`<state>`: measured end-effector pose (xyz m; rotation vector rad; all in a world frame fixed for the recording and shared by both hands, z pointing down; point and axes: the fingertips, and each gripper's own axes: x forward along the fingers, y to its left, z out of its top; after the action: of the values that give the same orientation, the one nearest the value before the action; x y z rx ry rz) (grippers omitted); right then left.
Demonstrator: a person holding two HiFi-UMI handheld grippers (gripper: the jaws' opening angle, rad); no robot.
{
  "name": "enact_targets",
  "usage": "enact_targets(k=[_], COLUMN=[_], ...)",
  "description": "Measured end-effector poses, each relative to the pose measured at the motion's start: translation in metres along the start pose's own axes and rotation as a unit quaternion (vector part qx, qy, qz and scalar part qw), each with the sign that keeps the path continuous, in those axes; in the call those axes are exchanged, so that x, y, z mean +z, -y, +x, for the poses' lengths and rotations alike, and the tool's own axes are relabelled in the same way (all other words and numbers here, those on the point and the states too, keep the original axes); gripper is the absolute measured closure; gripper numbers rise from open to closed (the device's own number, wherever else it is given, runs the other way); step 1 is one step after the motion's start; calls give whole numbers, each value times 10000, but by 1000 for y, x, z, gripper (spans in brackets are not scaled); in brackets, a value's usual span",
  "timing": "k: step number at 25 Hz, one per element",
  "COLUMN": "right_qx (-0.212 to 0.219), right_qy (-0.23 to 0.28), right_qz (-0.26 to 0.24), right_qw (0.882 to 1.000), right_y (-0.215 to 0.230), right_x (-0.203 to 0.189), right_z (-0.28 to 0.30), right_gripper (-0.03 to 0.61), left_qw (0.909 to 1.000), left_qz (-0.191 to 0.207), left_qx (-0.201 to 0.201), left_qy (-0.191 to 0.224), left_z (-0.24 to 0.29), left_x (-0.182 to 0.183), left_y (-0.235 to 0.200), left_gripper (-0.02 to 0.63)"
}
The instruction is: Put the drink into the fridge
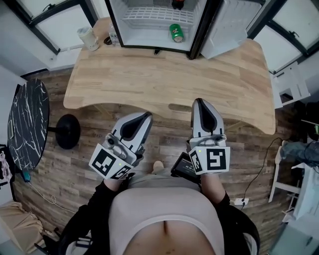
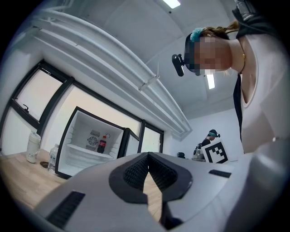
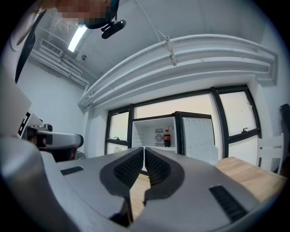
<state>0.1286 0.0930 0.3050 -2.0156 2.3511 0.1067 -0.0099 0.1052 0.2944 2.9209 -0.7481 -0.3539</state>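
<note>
A small fridge (image 1: pixel 149 25) stands open at the far side of the wooden table (image 1: pixel 164 82). A green can (image 1: pixel 176 33) lies on its side on the fridge floor, and a dark cola bottle (image 1: pixel 177 4) stands farther back. The same cola bottle (image 2: pixel 103 144) shows upright on the shelf in the left gripper view, and the cola bottle (image 3: pixel 166 138) shows likewise in the right gripper view. My left gripper (image 1: pixel 141 118) and right gripper (image 1: pixel 203 105) hang side by side near my belly, short of the table's near edge. Both are shut with nothing between the jaws.
The fridge door (image 1: pixel 227 25) swings open to the right. A white cup (image 1: pixel 88 38) and a clear bottle (image 1: pixel 113 37) stand at the table's far left corner. A black marble round table (image 1: pixel 27 124) and a stand base (image 1: pixel 67 130) sit on the floor at left, with white furniture (image 1: pixel 289 84) at right.
</note>
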Motion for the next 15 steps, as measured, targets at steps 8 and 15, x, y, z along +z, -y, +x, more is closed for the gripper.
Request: enact_targets(k=[8,15], right_qx=[279,283], right_qy=[-56,-88], right_qz=[-146,-15], right_qw=[9995,9996], right_y=[-59,-116], right_x=[7,15], right_z=[-27,-72], right_gripper=[545,545], left_qw=[9999,10000], left_qz=[-33,28], left_qx=[90,31], left_qy=[53,-24], left_z=[-54,-114], left_x=[11,24], left_y=[10,37], left_gripper=[609,609])
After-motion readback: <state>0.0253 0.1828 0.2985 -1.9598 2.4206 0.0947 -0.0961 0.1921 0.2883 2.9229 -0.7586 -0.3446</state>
